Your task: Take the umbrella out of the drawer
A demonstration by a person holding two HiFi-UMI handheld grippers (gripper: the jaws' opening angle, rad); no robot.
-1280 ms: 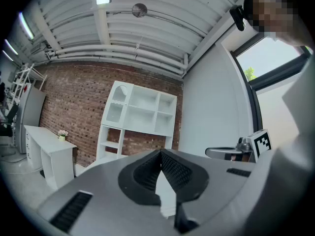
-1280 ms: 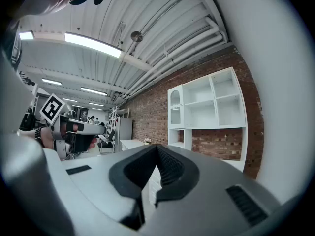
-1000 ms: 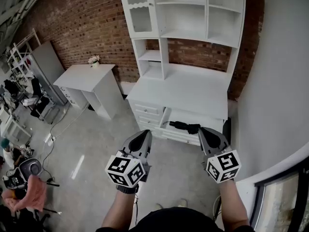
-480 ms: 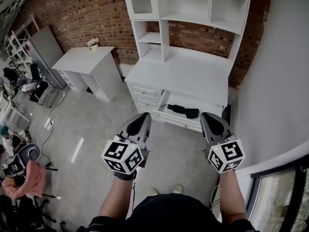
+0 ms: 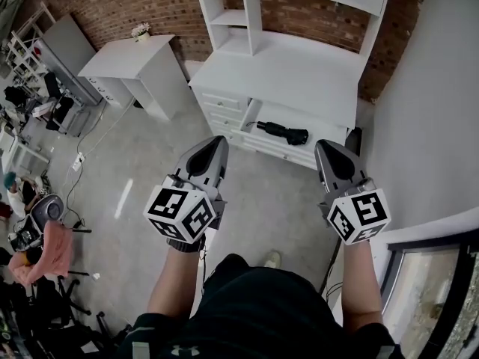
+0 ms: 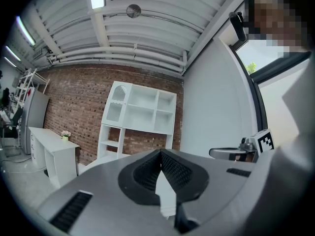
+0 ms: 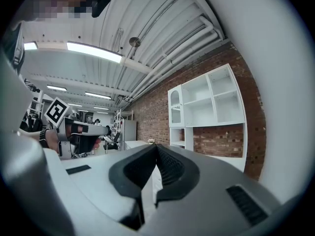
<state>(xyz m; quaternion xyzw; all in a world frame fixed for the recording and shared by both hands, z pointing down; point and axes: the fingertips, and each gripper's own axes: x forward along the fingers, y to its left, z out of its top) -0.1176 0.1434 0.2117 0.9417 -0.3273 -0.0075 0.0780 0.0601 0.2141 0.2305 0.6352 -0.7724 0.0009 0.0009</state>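
Observation:
A black folded umbrella lies in the open drawer of the white cabinet. Both grippers hang in front of the drawer, level, side by side and short of it. My left gripper is shut with nothing in it, below and left of the umbrella; in the left gripper view its tips meet. My right gripper is also shut and holds nothing, just right of the umbrella's thick end; its own view shows the closed tips pointing at the shelf unit.
The cabinet carries a white shelf unit against the brick wall. A small white desk with a flower pot stands to the left. A pale wall closes the right side. Chairs and a pink cloth clutter the far left floor.
The head view has tilted down, so the cabinet sits higher in the picture. Both grippers have shifted slightly with the person and stay shut. The umbrella has not moved.

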